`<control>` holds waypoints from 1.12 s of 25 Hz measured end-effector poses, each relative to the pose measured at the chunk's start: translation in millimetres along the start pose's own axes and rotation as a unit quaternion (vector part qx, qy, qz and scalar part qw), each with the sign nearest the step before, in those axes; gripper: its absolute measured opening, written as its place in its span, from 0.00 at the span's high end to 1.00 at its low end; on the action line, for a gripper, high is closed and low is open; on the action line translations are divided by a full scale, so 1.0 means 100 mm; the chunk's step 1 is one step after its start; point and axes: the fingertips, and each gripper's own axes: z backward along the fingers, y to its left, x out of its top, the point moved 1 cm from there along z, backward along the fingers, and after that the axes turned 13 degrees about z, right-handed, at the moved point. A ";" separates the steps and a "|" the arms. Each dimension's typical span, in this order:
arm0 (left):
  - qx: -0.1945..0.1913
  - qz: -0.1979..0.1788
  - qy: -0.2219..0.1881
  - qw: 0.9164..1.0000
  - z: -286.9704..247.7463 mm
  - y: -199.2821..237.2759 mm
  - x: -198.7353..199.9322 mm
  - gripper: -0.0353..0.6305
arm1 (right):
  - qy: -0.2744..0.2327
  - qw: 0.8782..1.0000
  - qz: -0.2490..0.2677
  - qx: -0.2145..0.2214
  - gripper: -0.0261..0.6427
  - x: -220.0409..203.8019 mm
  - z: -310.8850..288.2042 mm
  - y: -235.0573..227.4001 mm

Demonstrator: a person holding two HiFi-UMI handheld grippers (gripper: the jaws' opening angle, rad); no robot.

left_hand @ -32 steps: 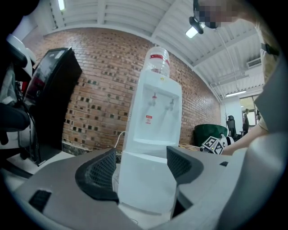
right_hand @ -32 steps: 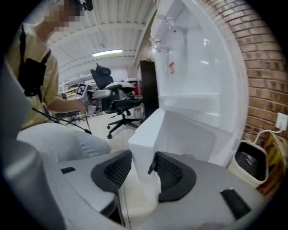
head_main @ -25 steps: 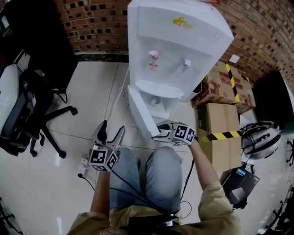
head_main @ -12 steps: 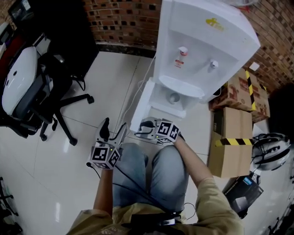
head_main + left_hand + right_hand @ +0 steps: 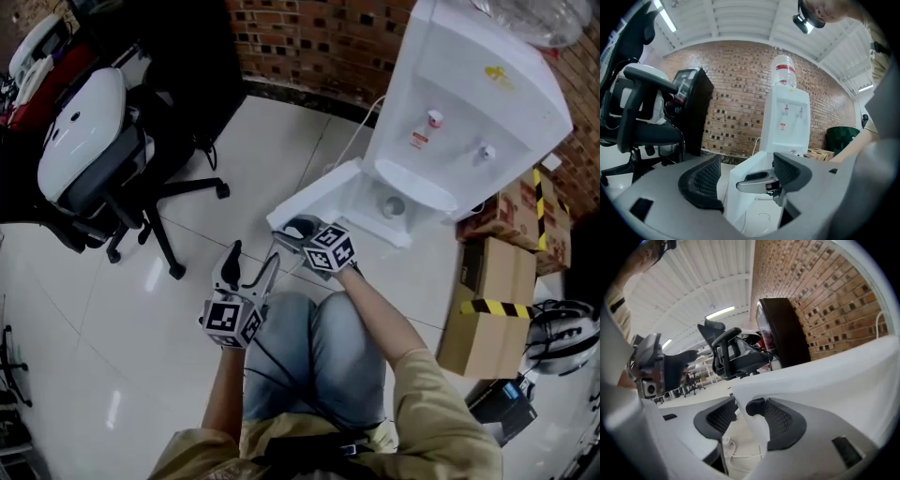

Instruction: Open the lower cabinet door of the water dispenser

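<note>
The white water dispenser (image 5: 469, 103) stands against the brick wall at the upper right. Its lower cabinet door (image 5: 323, 202) is swung wide open toward the left. My right gripper (image 5: 289, 230) is shut on the door's free edge; in the right gripper view the white door (image 5: 825, 380) edge sits between the pads of the right gripper (image 5: 743, 413). My left gripper (image 5: 248, 267) hangs open and empty above the person's knee, a little left of the door. The left gripper view shows the dispenser (image 5: 787, 117) beyond its open jaws.
A black office chair (image 5: 94, 141) with a white back stands at the left. Cardboard boxes (image 5: 478, 319) with striped tape and a helmet (image 5: 562, 342) lie right of the dispenser. A cable and power strip (image 5: 729, 446) lie on the tiled floor below the door.
The door has swung further open to the left, carried by my right gripper. My left gripper has drifted along too, staying open.
</note>
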 end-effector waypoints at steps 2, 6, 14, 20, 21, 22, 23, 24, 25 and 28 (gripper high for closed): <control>0.001 -0.001 -0.001 1.000 0.04 -0.05 0.13 0.45 | 0.005 0.999 -0.035 -0.009 0.51 -0.06 -0.02 -0.09; -0.007 -0.019 -0.012 1.000 0.02 0.01 0.16 0.45 | 0.037 0.999 -0.030 0.006 0.36 -0.13 0.13 -0.09; -0.070 -0.042 0.005 0.997 -0.44 -0.46 0.09 0.45 | 0.032 0.996 0.070 -0.053 0.38 -0.12 1.29 -0.41; -0.117 -0.047 0.038 0.991 -0.91 -1.14 0.40 0.45 | -0.015 0.982 0.037 -0.183 0.39 0.31 2.52 -0.76; -0.126 -0.055 0.037 0.990 -0.95 -1.30 0.55 0.45 | -0.008 0.980 0.034 -0.197 0.39 0.40 2.70 -0.73; -0.137 -0.069 0.032 0.988 -0.98 -1.46 0.73 0.45 | -0.005 0.977 0.030 -0.211 0.39 0.52 2.88 -0.69; -0.150 -0.087 0.027 0.985 -1.00 -1.63 0.93 0.45 | -0.005 0.974 0.026 -0.227 0.39 0.69 3.06 -0.65; -0.161 -0.099 0.027 0.982 -1.00 -1.80 1.13 0.45 | -0.008 0.970 0.020 -0.241 0.39 0.88 3.24 -0.59; -0.170 -0.104 0.032 0.980 -0.97 -1.96 1.31 0.45 | -0.012 0.968 0.013 -0.251 0.39 1.07 3.41 -0.51; -0.183 -0.096 0.059 0.977 -0.78 -2.38 1.80 0.45 | -0.015 0.965 0.000 -0.263 0.42 1.67 3.85 -0.16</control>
